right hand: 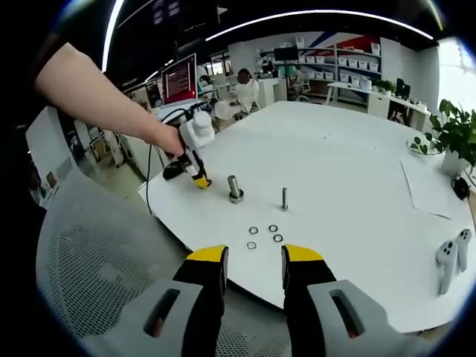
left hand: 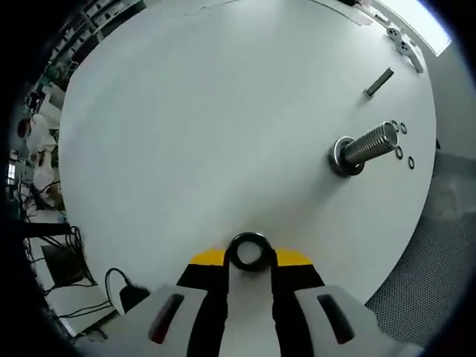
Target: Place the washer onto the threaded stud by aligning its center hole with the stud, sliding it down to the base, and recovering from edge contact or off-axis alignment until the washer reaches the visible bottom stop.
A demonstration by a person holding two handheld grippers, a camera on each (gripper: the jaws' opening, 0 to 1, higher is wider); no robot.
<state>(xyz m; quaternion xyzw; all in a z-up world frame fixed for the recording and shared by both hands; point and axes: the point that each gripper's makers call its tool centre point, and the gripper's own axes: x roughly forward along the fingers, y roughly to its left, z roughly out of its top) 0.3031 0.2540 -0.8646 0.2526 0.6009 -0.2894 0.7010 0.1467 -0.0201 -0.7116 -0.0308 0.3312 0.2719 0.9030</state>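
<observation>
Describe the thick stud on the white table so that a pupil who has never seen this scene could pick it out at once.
Start at the white table and look near its front edge, just beyond the four loose washers. Two upright metal pieces stand there side by side: the stud and a bolt. The stud is the thicker one with the wide base, nearer the left gripper.

White round table (right hand: 357, 171), mesh chair (right hand: 97, 275), potted plant (right hand: 454, 134), shelves behind.

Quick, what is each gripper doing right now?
Left gripper: shut on a dark round metal washer.
Right gripper: open, holding nothing.
</observation>
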